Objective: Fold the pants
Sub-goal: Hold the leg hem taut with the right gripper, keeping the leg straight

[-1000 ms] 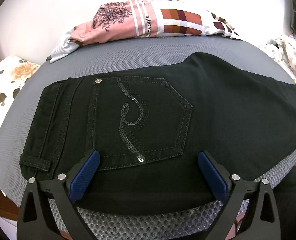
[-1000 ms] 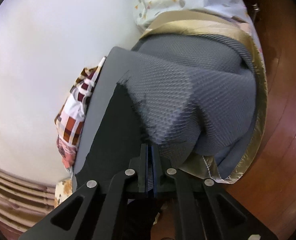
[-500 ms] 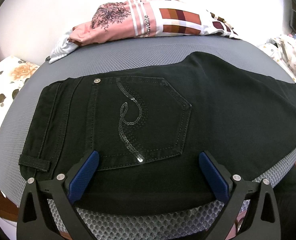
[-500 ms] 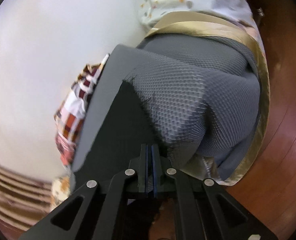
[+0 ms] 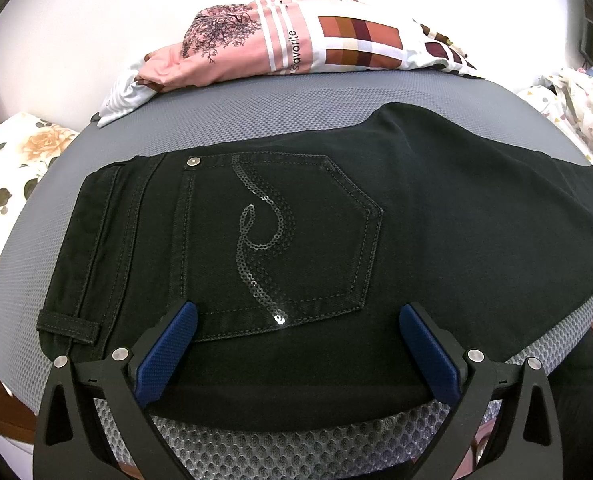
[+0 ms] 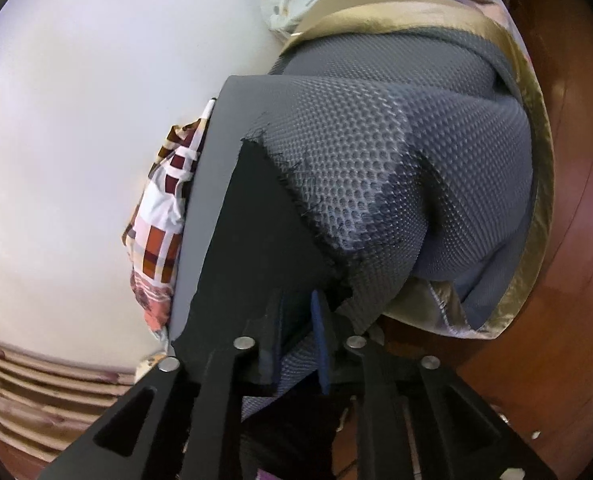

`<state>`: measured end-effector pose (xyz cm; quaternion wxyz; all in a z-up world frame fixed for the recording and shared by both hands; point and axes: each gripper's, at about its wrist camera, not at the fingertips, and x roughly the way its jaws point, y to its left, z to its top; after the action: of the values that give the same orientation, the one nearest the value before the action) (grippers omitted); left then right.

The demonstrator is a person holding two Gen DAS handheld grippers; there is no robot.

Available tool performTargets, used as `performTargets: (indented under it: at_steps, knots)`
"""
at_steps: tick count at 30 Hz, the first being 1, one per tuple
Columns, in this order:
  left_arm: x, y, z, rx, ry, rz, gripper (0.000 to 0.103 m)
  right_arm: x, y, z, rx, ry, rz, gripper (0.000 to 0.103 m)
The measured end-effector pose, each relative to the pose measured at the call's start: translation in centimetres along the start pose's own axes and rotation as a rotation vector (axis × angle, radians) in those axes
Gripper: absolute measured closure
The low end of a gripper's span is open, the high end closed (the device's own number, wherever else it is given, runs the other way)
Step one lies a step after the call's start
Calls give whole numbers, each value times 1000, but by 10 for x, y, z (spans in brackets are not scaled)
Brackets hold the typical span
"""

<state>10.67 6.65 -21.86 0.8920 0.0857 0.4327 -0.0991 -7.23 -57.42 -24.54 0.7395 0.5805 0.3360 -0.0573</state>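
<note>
Black pants (image 5: pixel 436 216) lie flat on a grey mesh mat (image 5: pixel 256 112), with the waistband at the left and a back pocket with a sequin swirl (image 5: pixel 264 232) facing up. My left gripper (image 5: pixel 296 312) hovers open over the near edge of the seat, its blue pads (image 5: pixel 168 344) wide on either side of the pocket's lower corner. In the right wrist view the frayed leg end (image 6: pixel 256 216) rests at the mat's drooping corner. My right gripper (image 6: pixel 296 320) is there with its jaws opening. A narrow gap shows grey mesh and dark cloth between the pads.
A heap of pink and checked clothes (image 5: pixel 296 40) lies at the mat's far edge against a white wall. A floral cloth (image 5: pixel 8 168) is at the left, a dotted white cloth (image 5: pixel 584 120) at the right. A gold-edged cover (image 6: pixel 536 184) hangs over the wooden floor (image 6: pixel 576 280).
The right gripper's jaws, pressed together before, now stand slightly apart, and its view has rolled a little. The left gripper and the pants have not moved.
</note>
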Motion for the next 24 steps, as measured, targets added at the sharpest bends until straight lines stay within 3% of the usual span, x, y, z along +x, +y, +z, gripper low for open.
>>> performTargets:
  at_steps: [8, 20, 24]
  knots:
    - [0, 0, 0, 1, 0, 1, 2, -11, 2, 0, 24, -36, 47, 79]
    - [0, -1, 0, -1, 0, 1, 1, 4, -3, 1, 43, -15, 64, 76]
    - [0, -1, 0, 0, 1, 1, 1, 2, 16, 0, -54, -31, 64, 88]
